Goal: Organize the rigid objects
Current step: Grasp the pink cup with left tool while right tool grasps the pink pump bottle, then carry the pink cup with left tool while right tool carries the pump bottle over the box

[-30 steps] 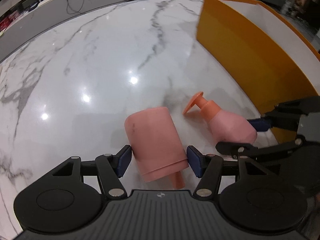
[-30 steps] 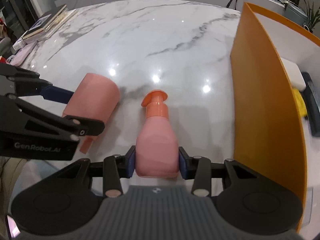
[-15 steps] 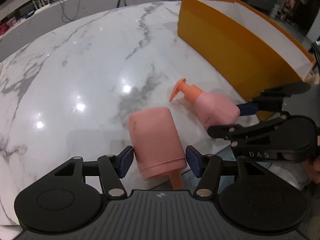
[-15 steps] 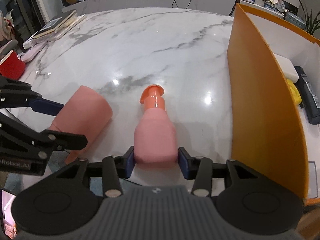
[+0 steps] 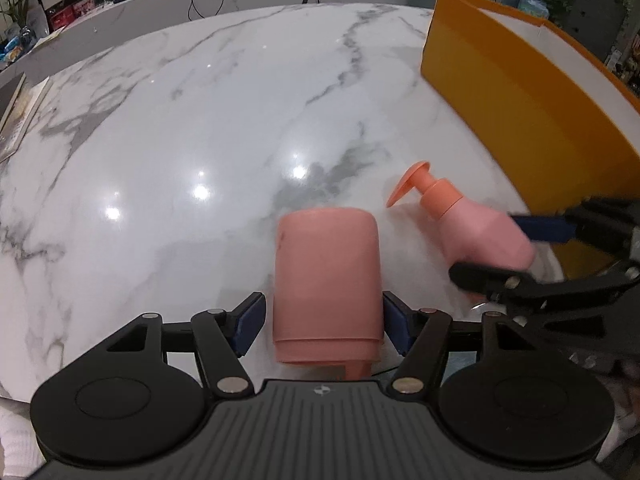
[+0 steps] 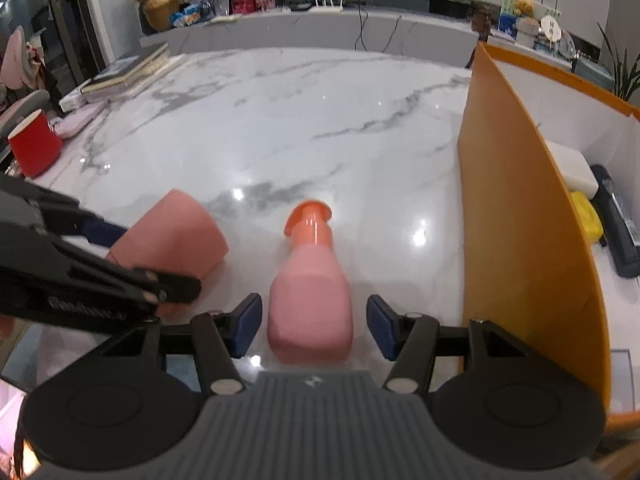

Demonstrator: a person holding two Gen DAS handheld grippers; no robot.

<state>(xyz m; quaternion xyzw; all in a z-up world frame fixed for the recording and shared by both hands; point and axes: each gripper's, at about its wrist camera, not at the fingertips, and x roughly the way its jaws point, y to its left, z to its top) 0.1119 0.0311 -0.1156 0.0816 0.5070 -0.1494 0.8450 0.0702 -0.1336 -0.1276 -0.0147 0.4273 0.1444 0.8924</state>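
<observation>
Left wrist view: left gripper [image 5: 323, 325] jaws, just widened, flank the pink cup [image 5: 327, 280] with small gaps. Right gripper [image 6: 311, 327] jaws, just opened, straddle the pump bottle [image 6: 310, 300] untouched on the desk [image 6: 320, 120].

Marble table [image 5: 240, 120]: pink cup [image 5: 326, 276], pump bottle [image 6: 310, 300], orange box [image 6: 516, 240], all resting.

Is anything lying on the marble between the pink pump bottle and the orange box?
Nothing visible: bare marble separates the pink pump bottle from the orange box; only the box's tall near wall must be cleared.
</observation>
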